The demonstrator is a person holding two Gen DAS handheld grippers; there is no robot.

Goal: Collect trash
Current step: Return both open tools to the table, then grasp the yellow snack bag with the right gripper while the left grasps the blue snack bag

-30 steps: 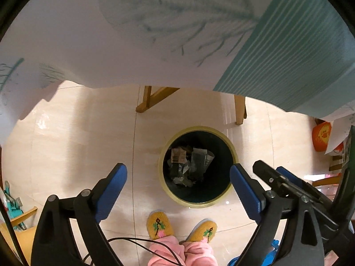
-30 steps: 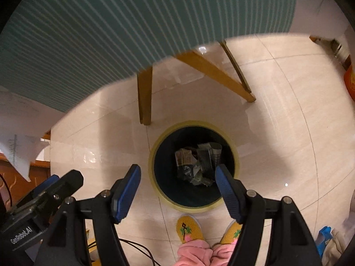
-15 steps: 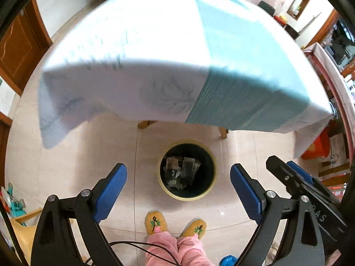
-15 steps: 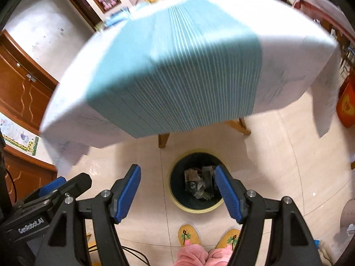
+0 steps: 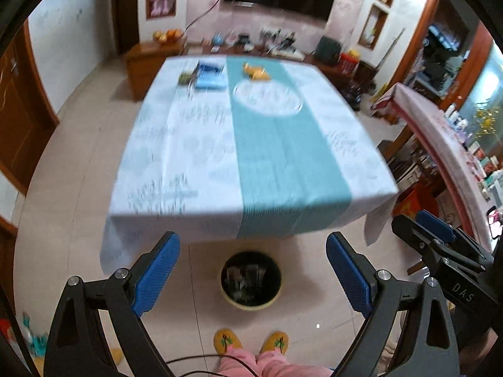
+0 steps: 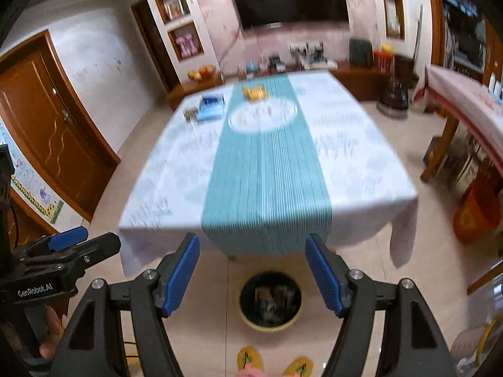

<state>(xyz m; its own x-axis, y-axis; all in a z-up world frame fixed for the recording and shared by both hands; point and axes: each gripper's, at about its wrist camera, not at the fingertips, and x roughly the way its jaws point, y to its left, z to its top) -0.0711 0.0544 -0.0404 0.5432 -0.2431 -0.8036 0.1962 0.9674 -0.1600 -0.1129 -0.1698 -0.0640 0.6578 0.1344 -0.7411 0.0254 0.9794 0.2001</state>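
Note:
A round dark trash bin with a yellow rim stands on the floor below the table's near edge, with crumpled wrappers inside; it also shows in the right wrist view. My left gripper is open and empty, high above the bin. My right gripper is open and empty, also above the bin. On the far end of the table lie a blue packet, a small green item and a yellow packet.
A table with a white and teal cloth fills the middle. The person's yellow slippers are by the bin. A second covered table stands right, a wooden door left, a cabinet with clutter behind.
Both grippers have risen and tilted up from looking down into the bin. The tabletop and room have come into view; the bin now looks smaller and lower.

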